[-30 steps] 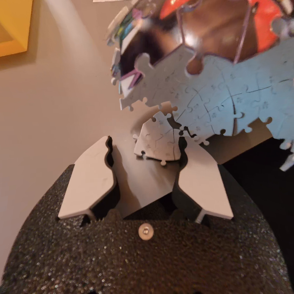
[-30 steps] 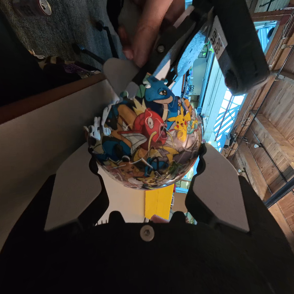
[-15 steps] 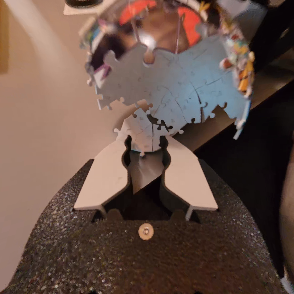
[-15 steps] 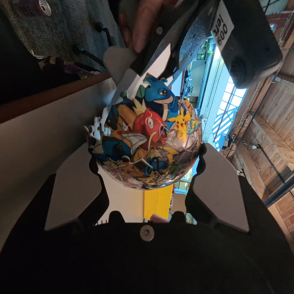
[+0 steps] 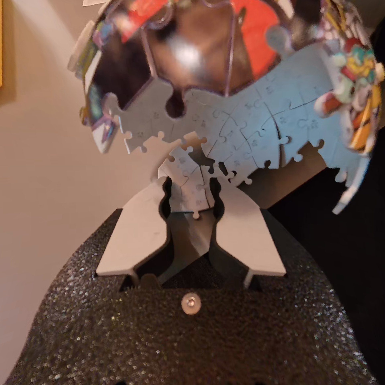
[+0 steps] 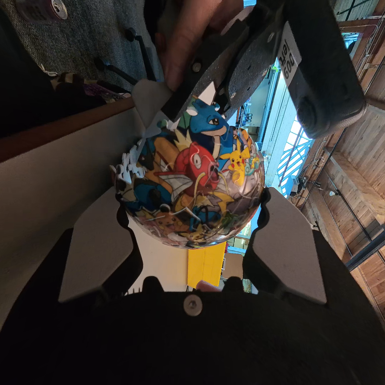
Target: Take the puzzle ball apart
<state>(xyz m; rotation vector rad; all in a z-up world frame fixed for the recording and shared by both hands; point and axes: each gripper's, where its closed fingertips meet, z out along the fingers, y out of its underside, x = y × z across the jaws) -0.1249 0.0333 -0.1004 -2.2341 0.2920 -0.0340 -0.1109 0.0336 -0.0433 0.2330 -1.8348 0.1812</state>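
Note:
The puzzle ball (image 6: 193,183), a colourful cartoon-printed sphere with part of its shell gone, sits between my right gripper's (image 6: 191,198) two fingers, held off the table. In the left wrist view the ball (image 5: 260,129) shows its grey inner side and a jagged open edge. My left gripper (image 5: 190,187) is shut on a small cluster of grey pieces (image 5: 193,193) hanging at the ball's broken rim, partly split from the shell. The left gripper (image 6: 179,112) also shows in the right wrist view, at the ball's top edge.
A beige table (image 5: 41,166) lies below, with a brown edge (image 6: 62,129). A yellow object (image 6: 206,264) stands beyond the ball. A person's hand (image 6: 187,41) holds the left gripper, in front of a grey coat (image 6: 83,31).
My left gripper's fingers have closed from wide open onto the cluster of grey pieces. The ball has shifted in the left view. The right gripper keeps holding the ball.

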